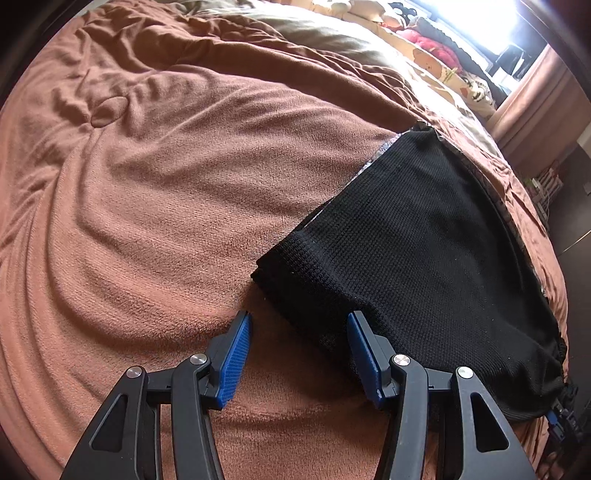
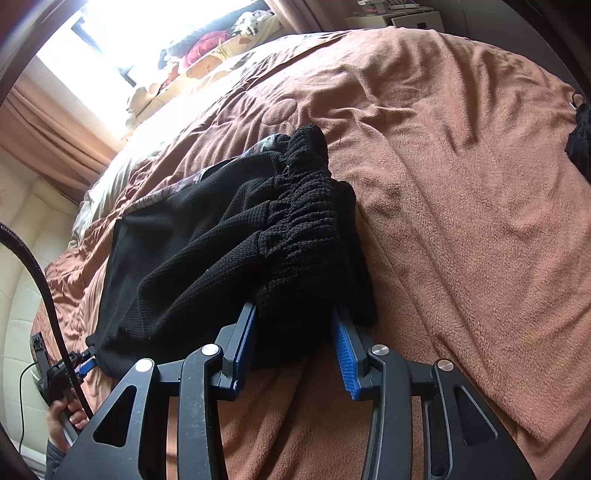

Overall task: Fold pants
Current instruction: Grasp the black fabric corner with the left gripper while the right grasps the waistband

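Black knit pants on a brown blanket, a gripper at each of two edges.

Left wrist view: the pants (image 1: 424,236) lie flat on the brown fleece blanket (image 1: 166,192) covering the bed, running from the lower right up toward a sunlit window (image 1: 476,18). The left gripper (image 1: 299,321) stands partly spread over their near corner: one blue pad rests on the blanket just beside the fabric edge, the other lies against the black knit, and neither pad pinches cloth.

Right wrist view: the same pants (image 2: 207,251) sit bunched, their ribbed waistband (image 2: 306,206) gathered in folds. The right gripper (image 2: 295,314) is narrowed around the bunched hem, knit filling the gap between its blue pads. At lower left, a hand (image 2: 64,417) holds the other tool at the far corner of the pants.
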`<state>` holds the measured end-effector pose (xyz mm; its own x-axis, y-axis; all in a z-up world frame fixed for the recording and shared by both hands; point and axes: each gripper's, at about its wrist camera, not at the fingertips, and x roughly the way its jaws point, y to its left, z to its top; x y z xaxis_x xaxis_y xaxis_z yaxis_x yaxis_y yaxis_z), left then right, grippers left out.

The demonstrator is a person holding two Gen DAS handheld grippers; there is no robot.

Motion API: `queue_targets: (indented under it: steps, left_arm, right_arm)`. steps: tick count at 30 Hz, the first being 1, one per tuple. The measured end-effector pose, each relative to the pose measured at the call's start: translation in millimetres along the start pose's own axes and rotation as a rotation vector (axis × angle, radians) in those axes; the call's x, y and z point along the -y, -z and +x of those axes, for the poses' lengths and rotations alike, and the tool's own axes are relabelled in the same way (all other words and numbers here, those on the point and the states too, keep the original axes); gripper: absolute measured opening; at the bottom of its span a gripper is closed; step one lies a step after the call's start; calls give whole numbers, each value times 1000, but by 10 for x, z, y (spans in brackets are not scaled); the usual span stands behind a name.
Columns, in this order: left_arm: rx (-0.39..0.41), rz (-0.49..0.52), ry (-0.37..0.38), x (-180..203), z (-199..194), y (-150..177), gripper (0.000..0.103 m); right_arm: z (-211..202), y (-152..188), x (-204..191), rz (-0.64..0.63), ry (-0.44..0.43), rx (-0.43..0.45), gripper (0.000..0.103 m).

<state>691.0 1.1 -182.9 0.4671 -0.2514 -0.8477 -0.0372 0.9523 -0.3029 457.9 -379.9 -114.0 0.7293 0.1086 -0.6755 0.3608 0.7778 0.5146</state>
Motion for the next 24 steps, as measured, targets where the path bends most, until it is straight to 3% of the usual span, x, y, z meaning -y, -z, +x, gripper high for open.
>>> queue_targets:
  steps: [7, 9, 11, 14, 17, 22, 24]
  left_arm:
    - [14, -30, 10, -11, 180, -75, 51]
    - [38, -26, -4, 12, 200, -85, 43]
    - [58, -23, -12, 40, 208, -89, 21]
    - [84, -16, -23, 106, 176, -101, 12]
    - [133, 1, -43, 163, 73, -121, 10]
    - [192, -13, -38, 177, -196, -151, 9]
    - [216, -4, -40, 220, -322, -155, 9]
  right_arm:
    - [38, -5, 48, -1, -12, -8, 38]
    - [55, -13, 64, 14, -15, -11, 38]
    - [86, -24, 68, 22, -14, -13, 38]
    - [150, -53, 65, 30, -11, -10, 38]
    - [165, -88, 55, 48, -5, -2, 38]
    - [95, -69, -60, 3, 30, 22, 17]
    - [11, -38, -96, -11, 22, 33, 13]
